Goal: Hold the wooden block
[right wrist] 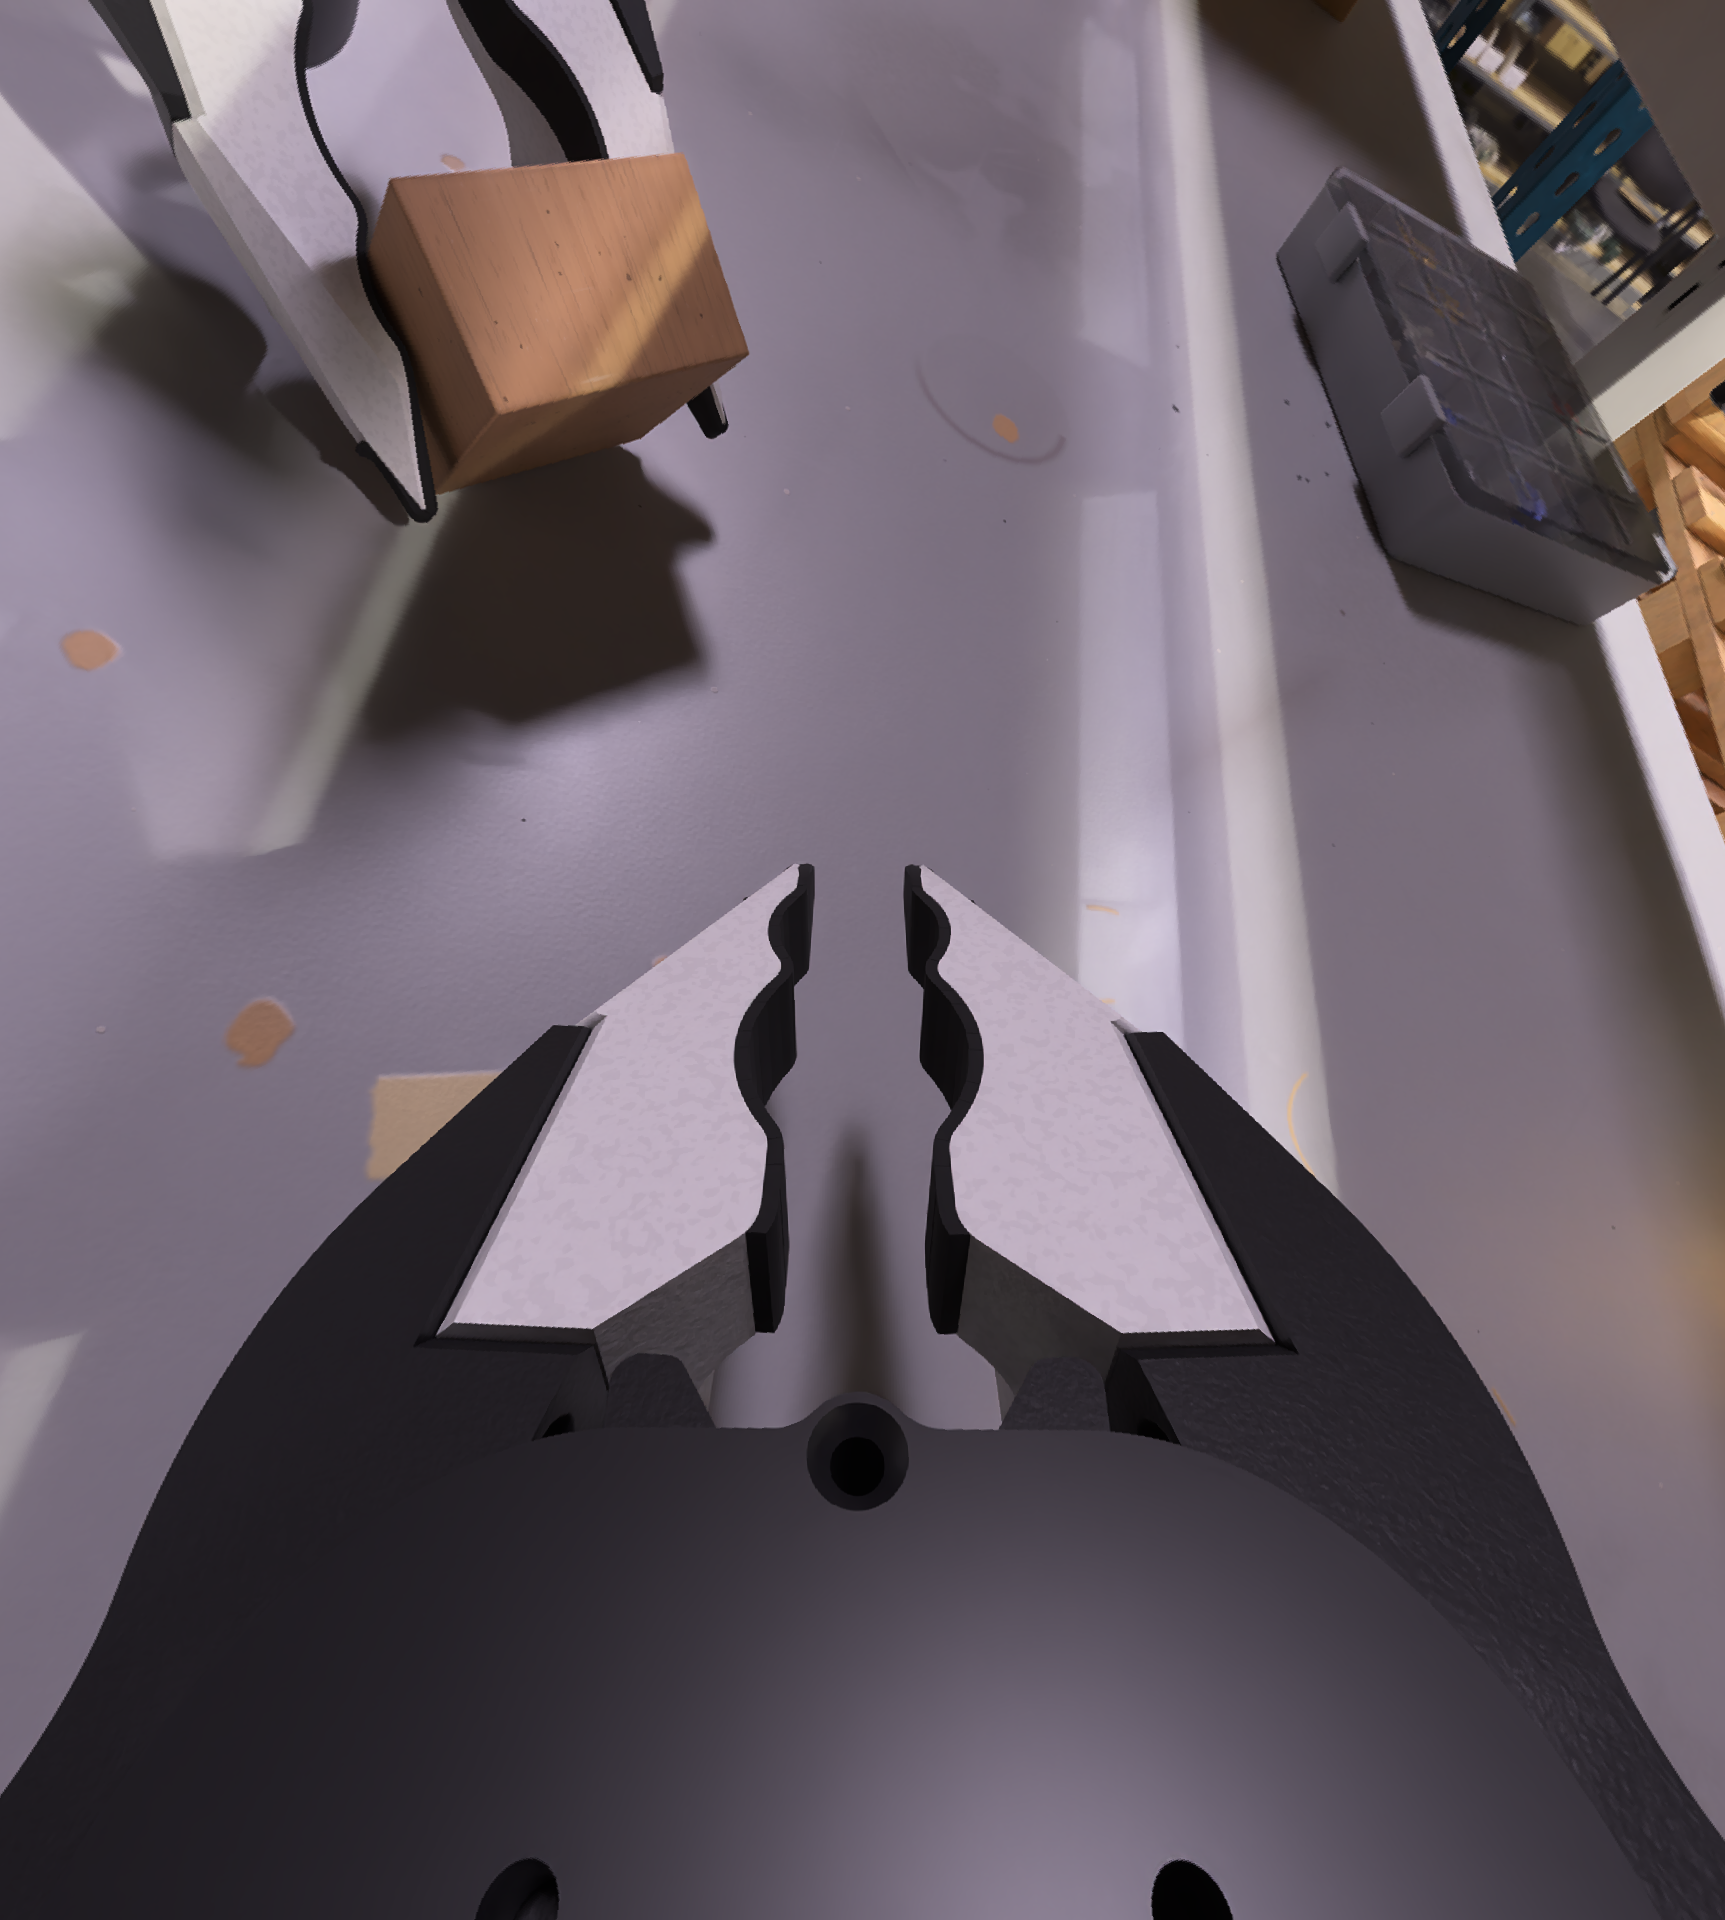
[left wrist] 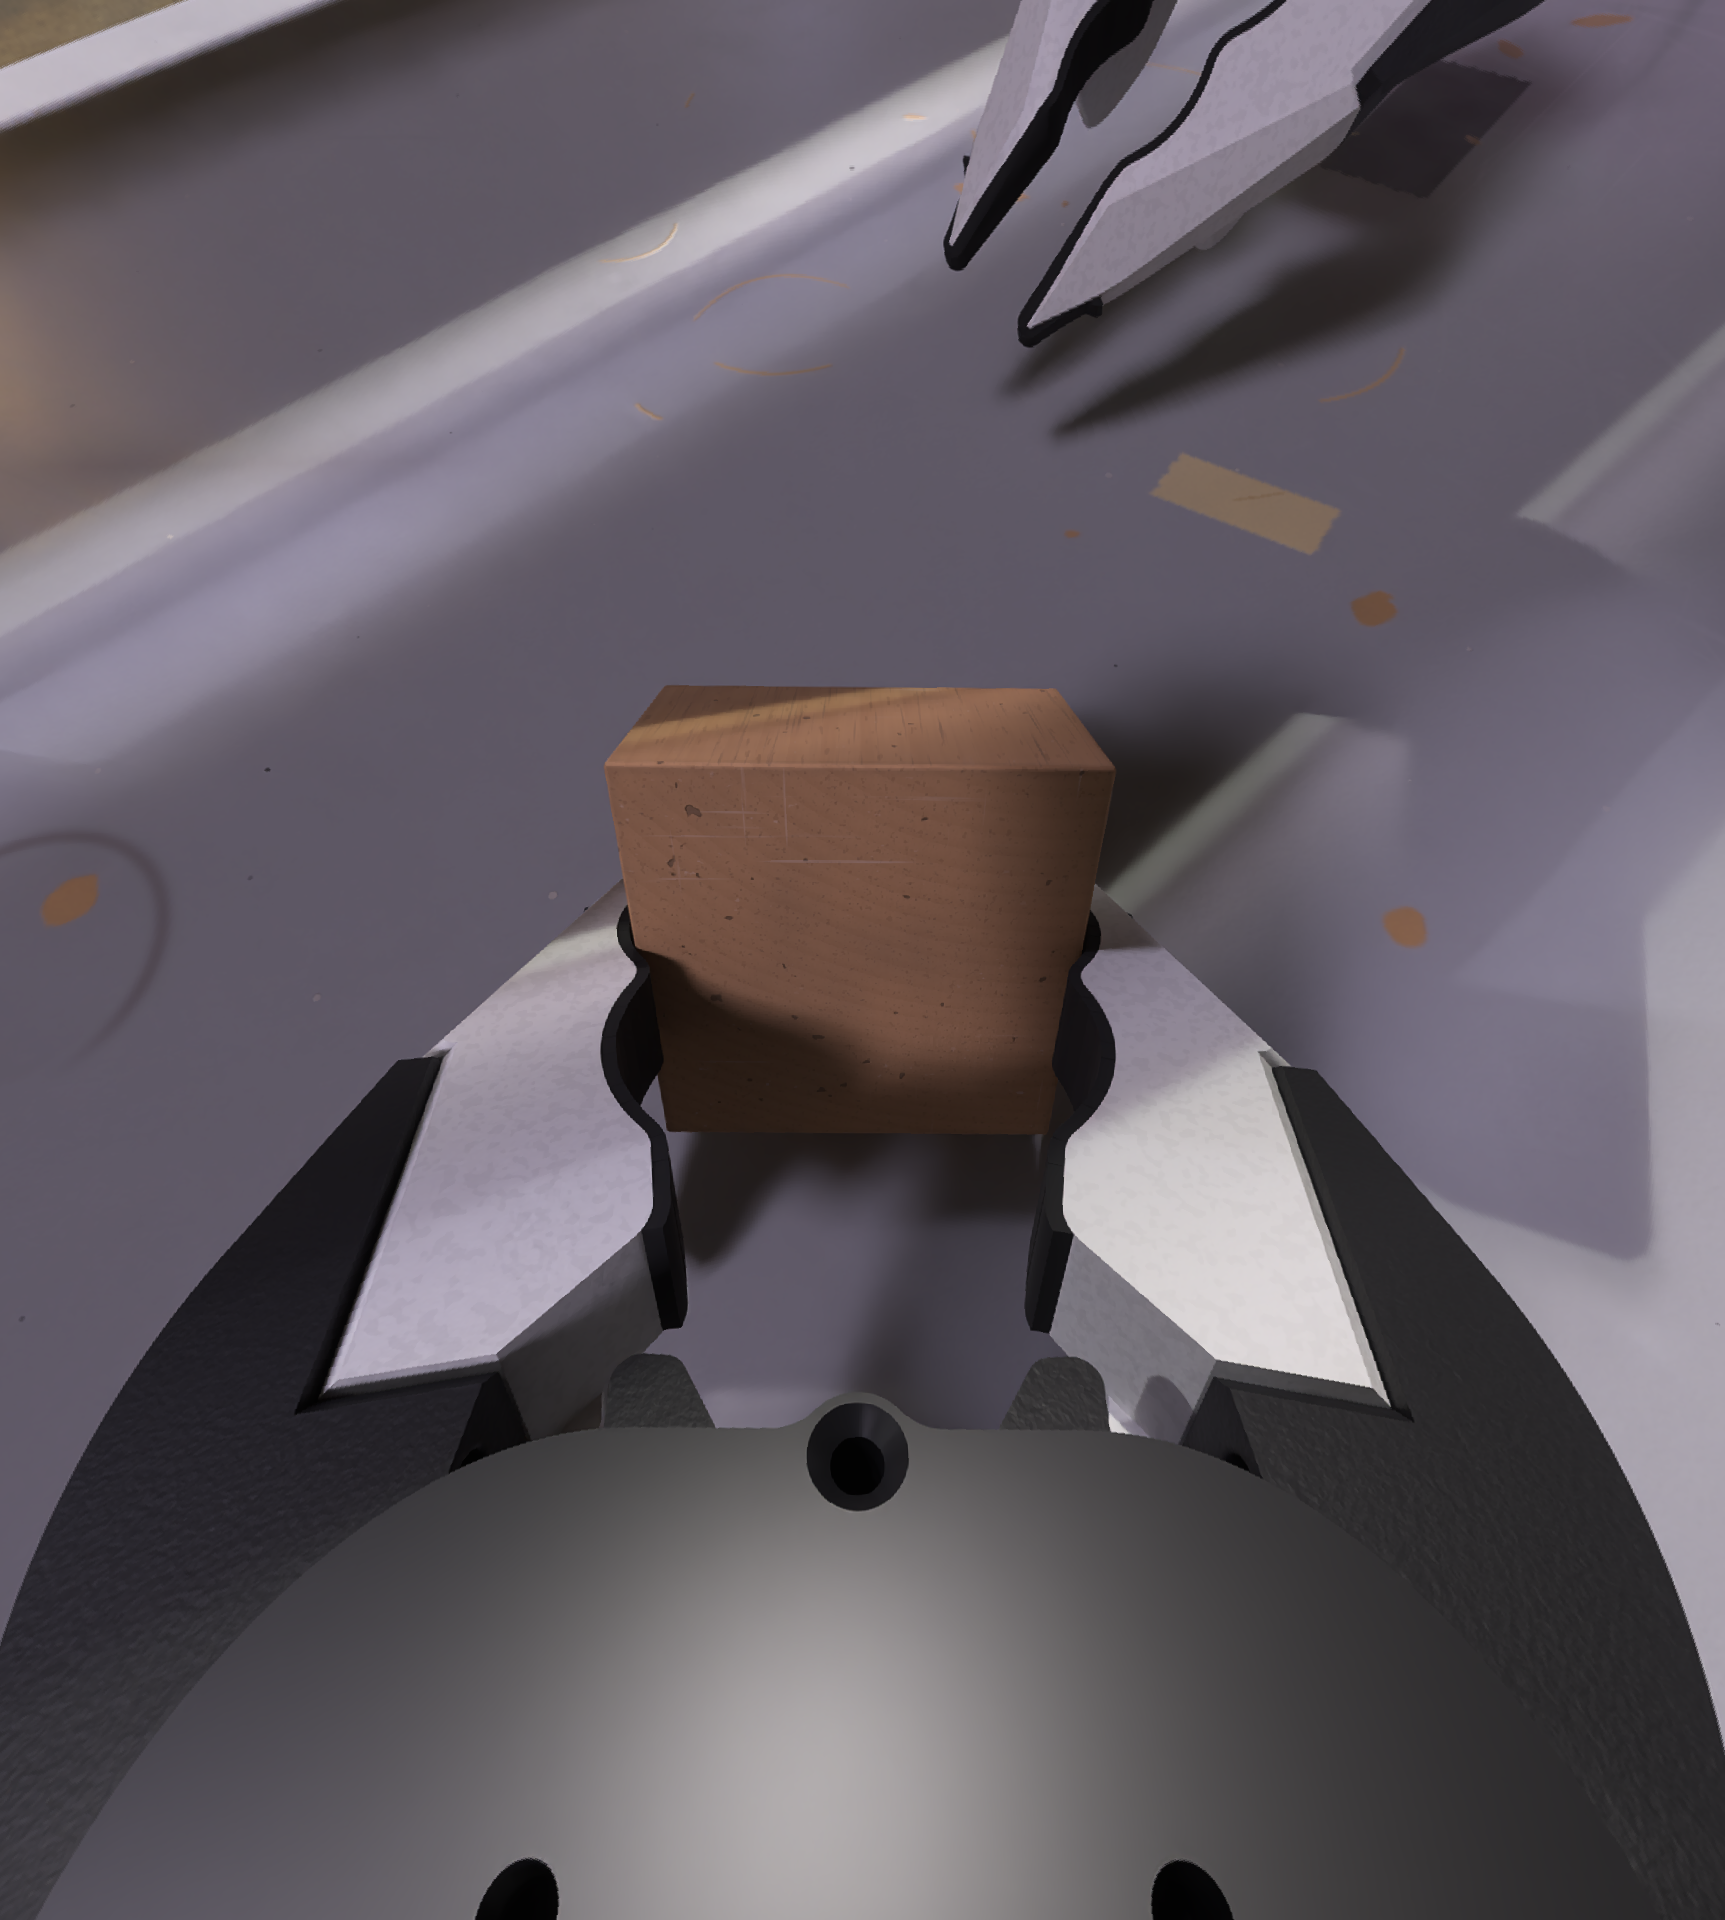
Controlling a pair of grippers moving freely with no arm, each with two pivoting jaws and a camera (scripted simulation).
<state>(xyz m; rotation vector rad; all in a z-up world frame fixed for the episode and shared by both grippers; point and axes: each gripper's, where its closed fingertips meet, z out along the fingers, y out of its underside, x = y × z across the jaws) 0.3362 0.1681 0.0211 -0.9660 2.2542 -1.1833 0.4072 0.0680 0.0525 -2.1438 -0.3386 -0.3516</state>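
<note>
wooden block (left wrist: 858, 914) is sitting squarely between the two fingers of the left tool (left wrist: 858, 935), which is clamping it on its two opposite side faces, with the dark pads pressing against the wood. in the right wrist view the same block (right wrist: 567, 312) is hanging clear of the grey bench (right wrist: 837, 675), judging by its shadow falling apart from it on the surface below. the block is looking roughly cube-like, so no long axis is standing out. the right tool (right wrist: 858, 883) is holding nothing, its fingers sitting narrow with a slim gap between the tips, and it is hovering well apart from the block, which is lying ahead of it and off to its left. the left tool is plainly the nearer one. judging from this, the holding is already happening, and the main risk is the block slipping if the squeeze is easing. a grey compartment box (right wrist: 1460, 395) is sitting near the bench edge.
</note>
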